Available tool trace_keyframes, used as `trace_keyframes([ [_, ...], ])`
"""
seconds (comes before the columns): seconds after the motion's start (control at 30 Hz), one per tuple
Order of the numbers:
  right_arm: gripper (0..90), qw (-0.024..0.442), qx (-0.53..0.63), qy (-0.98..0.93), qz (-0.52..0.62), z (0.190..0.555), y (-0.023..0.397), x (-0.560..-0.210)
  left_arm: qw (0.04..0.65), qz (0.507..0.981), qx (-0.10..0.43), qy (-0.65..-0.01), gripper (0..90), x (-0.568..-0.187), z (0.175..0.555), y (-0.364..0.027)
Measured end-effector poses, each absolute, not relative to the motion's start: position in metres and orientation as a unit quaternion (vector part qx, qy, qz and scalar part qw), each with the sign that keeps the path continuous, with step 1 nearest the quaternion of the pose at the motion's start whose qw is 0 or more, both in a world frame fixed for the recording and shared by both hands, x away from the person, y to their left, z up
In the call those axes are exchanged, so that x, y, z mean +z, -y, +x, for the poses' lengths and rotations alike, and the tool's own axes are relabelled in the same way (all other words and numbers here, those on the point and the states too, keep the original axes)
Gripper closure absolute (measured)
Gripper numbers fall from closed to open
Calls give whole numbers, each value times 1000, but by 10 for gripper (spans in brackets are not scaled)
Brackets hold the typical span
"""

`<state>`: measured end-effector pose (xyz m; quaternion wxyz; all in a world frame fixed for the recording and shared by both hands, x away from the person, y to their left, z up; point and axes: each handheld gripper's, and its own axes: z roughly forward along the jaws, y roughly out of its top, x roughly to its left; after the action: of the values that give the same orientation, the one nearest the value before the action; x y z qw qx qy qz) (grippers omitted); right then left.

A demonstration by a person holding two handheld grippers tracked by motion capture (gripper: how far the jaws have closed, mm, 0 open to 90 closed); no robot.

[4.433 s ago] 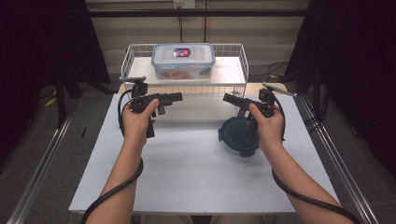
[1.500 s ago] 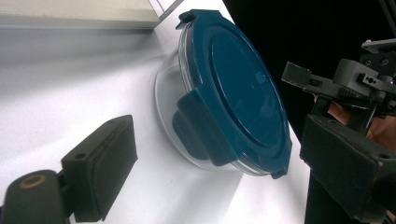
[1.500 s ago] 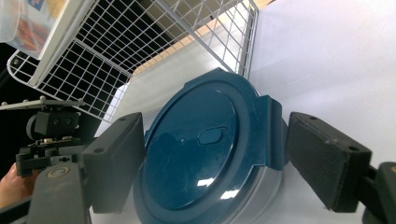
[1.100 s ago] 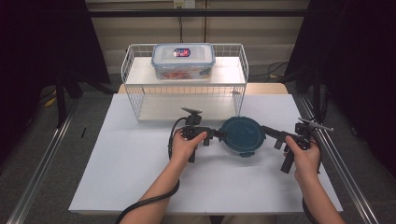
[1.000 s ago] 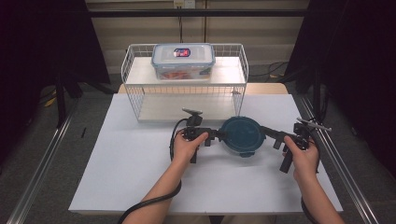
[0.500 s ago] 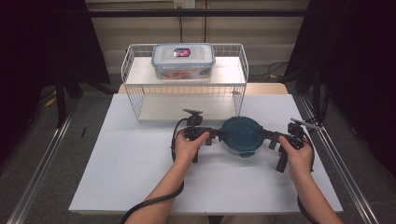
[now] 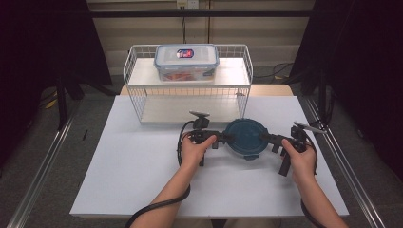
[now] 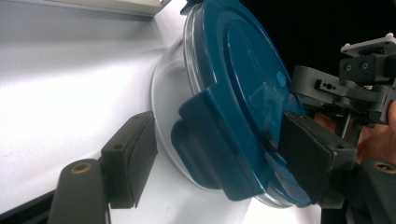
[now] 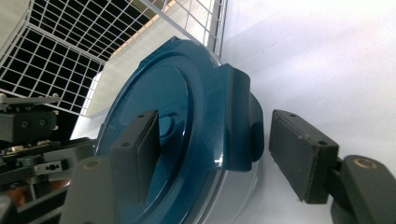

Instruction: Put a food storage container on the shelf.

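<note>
The round container with the blue lid [image 7: 246,137] sits on the white table [image 7: 142,180], a little right of centre, just in front of the wire rack [image 7: 142,71] at twelve o'clock. My left tongs [image 7: 219,137] come at it from nine o'clock, my right tongs [image 7: 271,138] from three. Each pair straddles one of the lid's side clips [image 8: 205,140], and both have just been closing. On the left, one pad [image 8: 314,161] lies against the lid top while the other stands clear; on the right a gap also remains outside the clip [image 9: 243,121]. So neither has gripped yet. I judge the approach done; squeezing the clips and whatever follows with the lid is left. A clear box [image 7: 186,61] sits on the rack.
</note>
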<state>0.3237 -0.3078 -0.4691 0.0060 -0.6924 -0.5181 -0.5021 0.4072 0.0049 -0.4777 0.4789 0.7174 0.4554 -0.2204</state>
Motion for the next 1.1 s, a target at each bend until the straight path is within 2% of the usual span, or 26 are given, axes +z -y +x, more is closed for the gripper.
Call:
trace_keyframes([
  [0.33,389,14,-508,511,-694,324,309,-470,487,714,-220,-452,345,-476,405,1],
  [1.1,427,32,-523,481,-703,322,312,-474,496,693,-231,-470,381,-480,404,-3],
])
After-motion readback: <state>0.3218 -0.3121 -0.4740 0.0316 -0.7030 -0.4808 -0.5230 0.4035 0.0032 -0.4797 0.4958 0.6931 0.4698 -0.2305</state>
